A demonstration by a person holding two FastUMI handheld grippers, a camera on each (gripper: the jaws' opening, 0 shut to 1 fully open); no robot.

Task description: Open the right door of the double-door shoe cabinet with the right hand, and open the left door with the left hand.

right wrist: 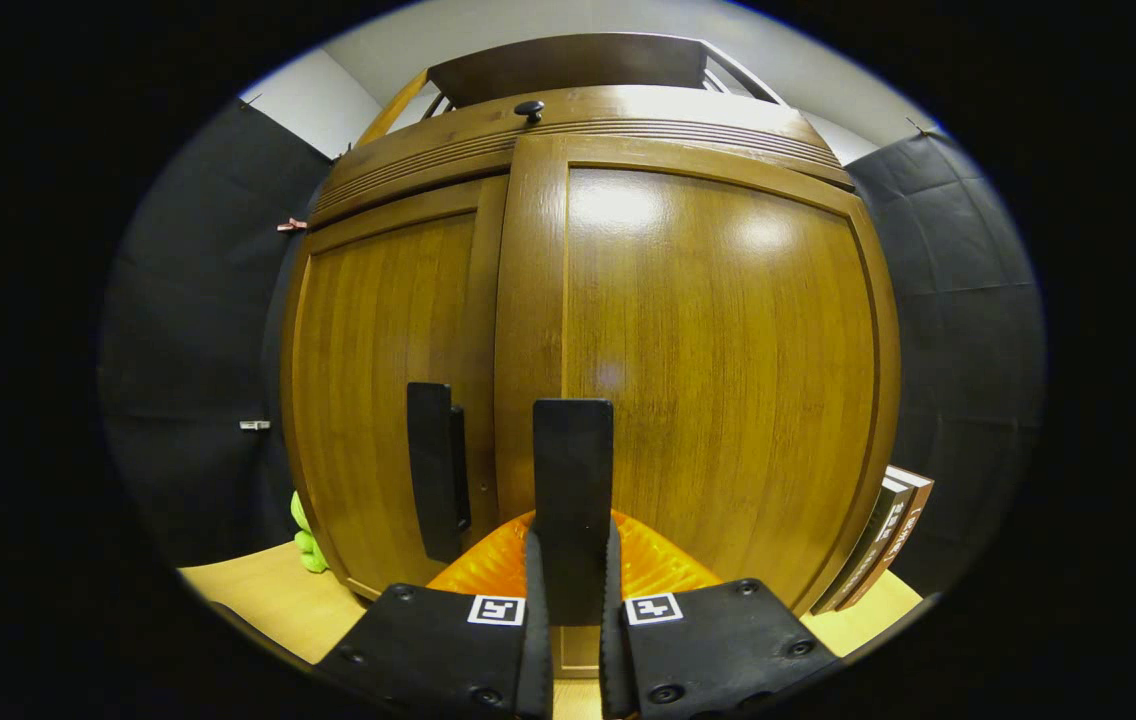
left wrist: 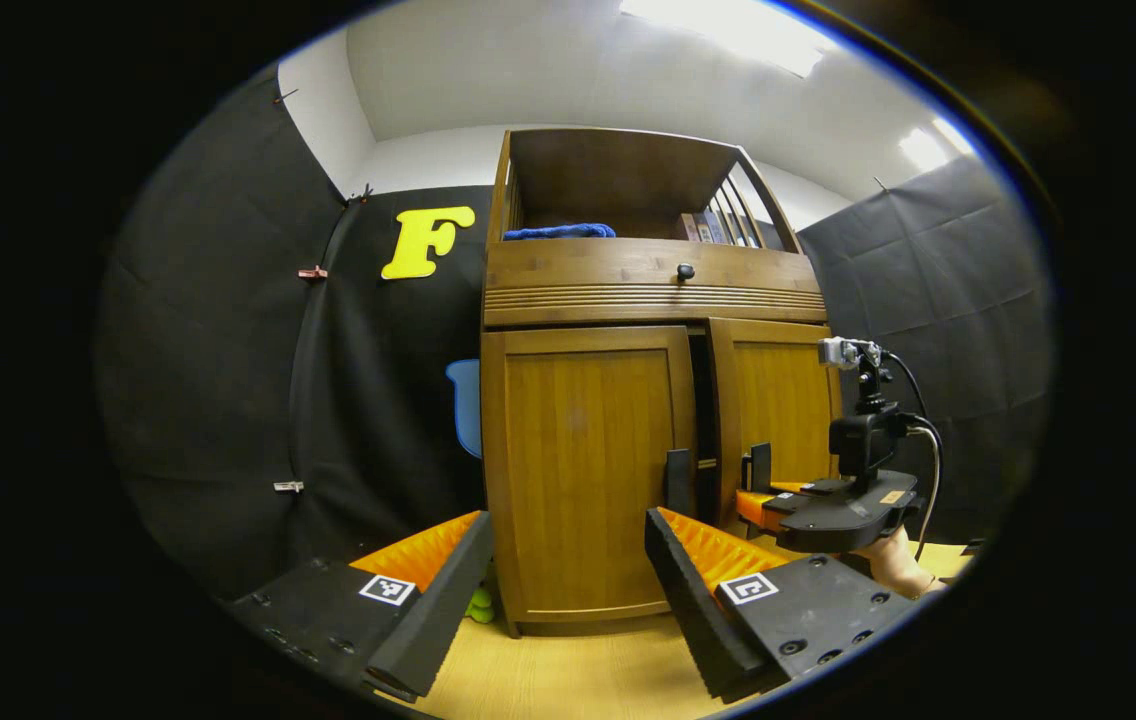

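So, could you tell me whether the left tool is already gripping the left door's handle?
No, the left tool is open, short of the left door handle.

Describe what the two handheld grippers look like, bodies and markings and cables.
Each gripper is a flat black body with screw heads, a square black-and-white tag at each finger's base, and ridged inner faces on the fingers. That shows on the left gripper and the right gripper. From farther off, the right one carries a small camera on a black post, with a black cable looping down.

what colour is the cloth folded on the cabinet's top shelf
Blue. The folded cloth on the cabinet's top shelf shows best in the left gripper view.
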